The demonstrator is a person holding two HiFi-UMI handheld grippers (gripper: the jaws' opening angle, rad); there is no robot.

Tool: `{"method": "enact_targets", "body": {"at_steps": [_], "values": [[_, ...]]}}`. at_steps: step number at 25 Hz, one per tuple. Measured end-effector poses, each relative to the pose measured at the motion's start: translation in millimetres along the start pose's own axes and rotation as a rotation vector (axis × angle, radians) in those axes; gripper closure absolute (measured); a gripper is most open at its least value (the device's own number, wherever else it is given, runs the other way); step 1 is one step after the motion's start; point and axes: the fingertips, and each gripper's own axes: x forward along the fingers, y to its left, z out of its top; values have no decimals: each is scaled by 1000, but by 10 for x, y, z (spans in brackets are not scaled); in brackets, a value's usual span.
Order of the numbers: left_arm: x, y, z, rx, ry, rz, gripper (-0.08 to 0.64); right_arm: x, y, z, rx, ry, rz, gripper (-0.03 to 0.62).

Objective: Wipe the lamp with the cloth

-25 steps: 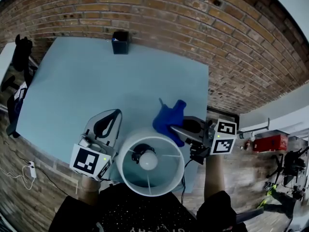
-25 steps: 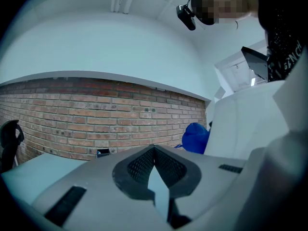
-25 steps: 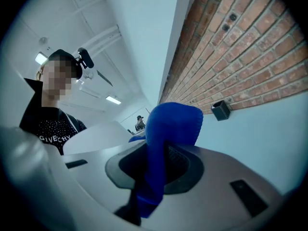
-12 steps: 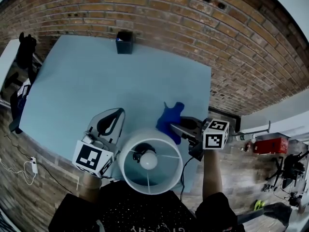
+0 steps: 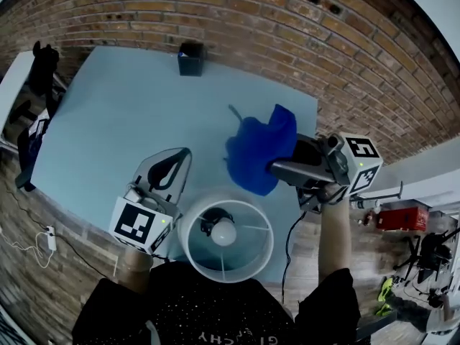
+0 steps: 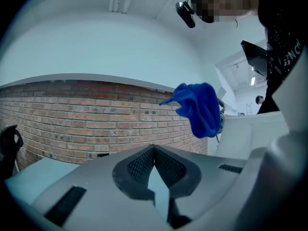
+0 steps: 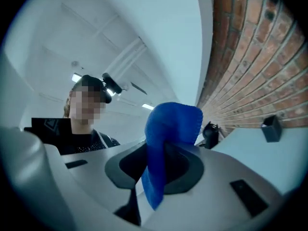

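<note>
The lamp's white shade (image 5: 192,249) stands at the table's near edge, seen from above with its bulb (image 5: 223,231) inside. My right gripper (image 5: 279,168) is shut on the blue cloth (image 5: 256,152), held up beyond and to the right of the shade, apart from it. In the right gripper view the cloth (image 7: 167,129) hangs bunched between the jaws of the right gripper (image 7: 162,163). My left gripper (image 5: 181,154) sits left of the shade, its tips together with nothing in them; its own view shows the left gripper (image 6: 154,150) and the cloth (image 6: 199,108) up high.
The pale blue table (image 5: 115,113) stands against a brick wall (image 5: 302,42). A small black box (image 5: 190,57) sits at the far edge. A dark object (image 5: 42,65) is off the left side. A red case (image 5: 399,217) lies on the floor at right.
My right gripper has lifted the cloth up and away from the shade's rim, towards the wall and to the right. The left gripper has barely moved.
</note>
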Motion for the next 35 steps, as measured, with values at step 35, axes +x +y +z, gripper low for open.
{"method": "enact_targets", "body": {"at_steps": [35], "values": [[-238, 165, -797, -74, 50, -13, 551, 376, -1438, -1767, 198, 441, -202, 518]]}}
